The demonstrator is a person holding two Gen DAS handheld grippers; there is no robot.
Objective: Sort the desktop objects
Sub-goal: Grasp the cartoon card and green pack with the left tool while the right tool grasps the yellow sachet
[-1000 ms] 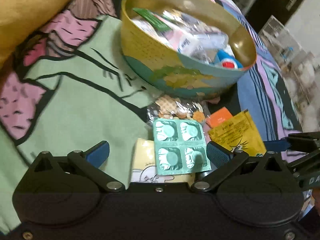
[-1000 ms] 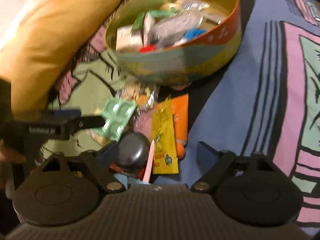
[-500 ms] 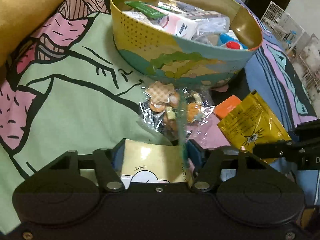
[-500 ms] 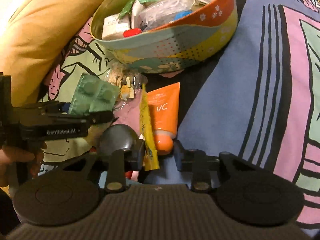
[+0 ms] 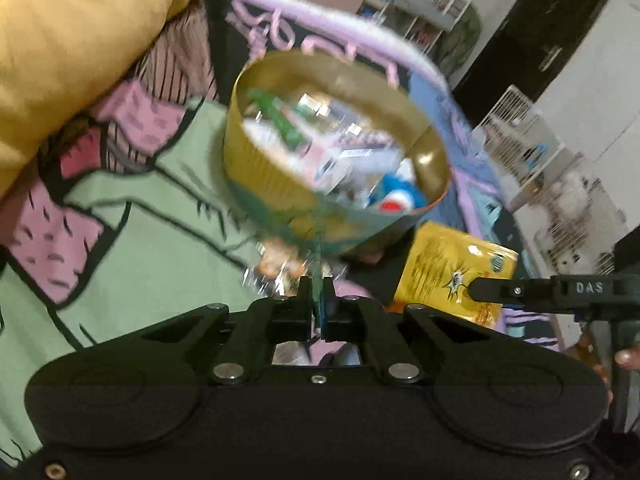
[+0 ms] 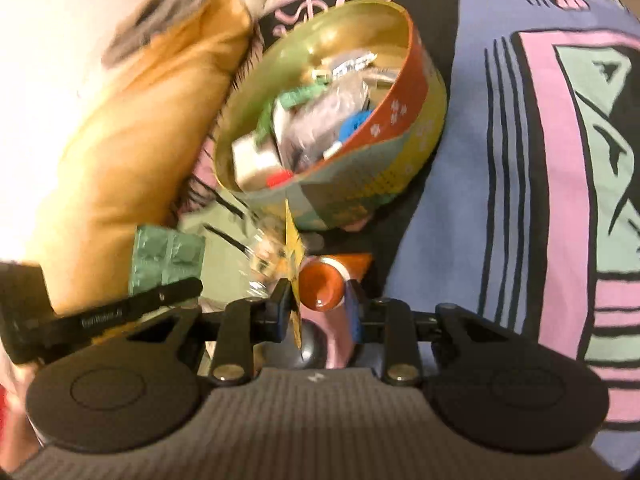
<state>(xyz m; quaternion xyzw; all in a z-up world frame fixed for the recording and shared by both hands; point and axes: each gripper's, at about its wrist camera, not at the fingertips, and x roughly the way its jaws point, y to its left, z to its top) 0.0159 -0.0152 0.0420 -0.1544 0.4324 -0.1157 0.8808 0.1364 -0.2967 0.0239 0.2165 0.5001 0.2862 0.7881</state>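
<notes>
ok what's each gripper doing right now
left tongs: closed on the green blister pack
right tongs: just closed further, gripping the yellow sachet, orange tube cap between them too

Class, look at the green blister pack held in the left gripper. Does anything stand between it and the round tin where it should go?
Nothing visible does. The left gripper pinches the blister pack edge-on, lifted above the clear snack bag. The tin lies straight ahead with its top open, already partly filled but not heaped above the rim.
</notes>
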